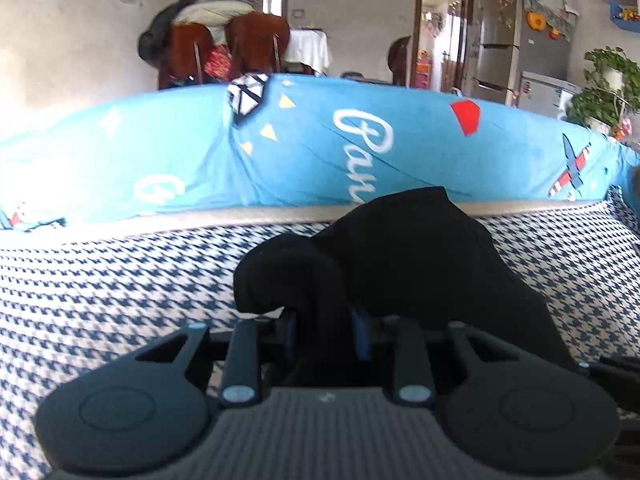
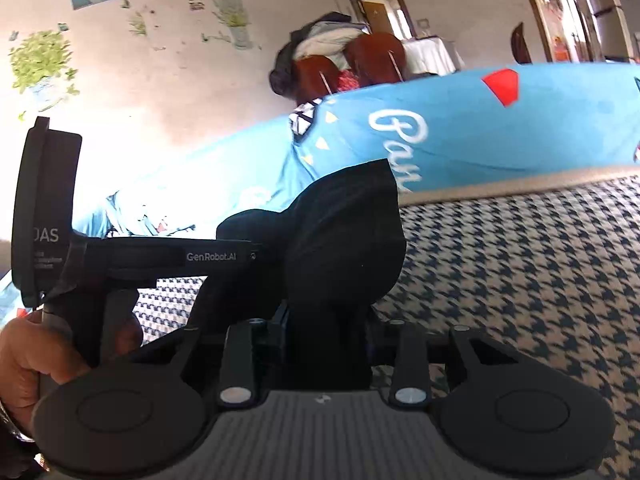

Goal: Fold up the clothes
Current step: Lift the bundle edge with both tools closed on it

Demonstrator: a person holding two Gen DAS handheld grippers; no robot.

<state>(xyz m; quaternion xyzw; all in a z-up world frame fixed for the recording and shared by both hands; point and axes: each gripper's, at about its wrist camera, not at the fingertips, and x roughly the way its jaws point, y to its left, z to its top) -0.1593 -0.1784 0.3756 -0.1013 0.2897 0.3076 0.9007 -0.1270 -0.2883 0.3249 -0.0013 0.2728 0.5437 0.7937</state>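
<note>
A black garment [image 1: 400, 256] rises in a bunched fold above the houndstooth cover [image 1: 120, 280]. My left gripper [image 1: 324, 320] is shut on one part of the garment, and cloth fills the gap between its blue pads [image 1: 362, 336]. In the right wrist view the same black garment [image 2: 344, 240] stands up from my right gripper [image 2: 326, 320], which is shut on it; the cloth hides its fingertips. The left gripper [image 2: 248, 256] reaches in from the left, close beside the right one. A person's hand [image 2: 24, 356] holds its handle.
Behind the cover lies a blue printed sheet [image 1: 280, 152] with white lettering. Beyond it stand wooden chairs [image 1: 224, 48] piled with clothes, a doorway [image 1: 440, 32], a steel fridge [image 1: 520, 52] and a potted plant [image 1: 604, 88].
</note>
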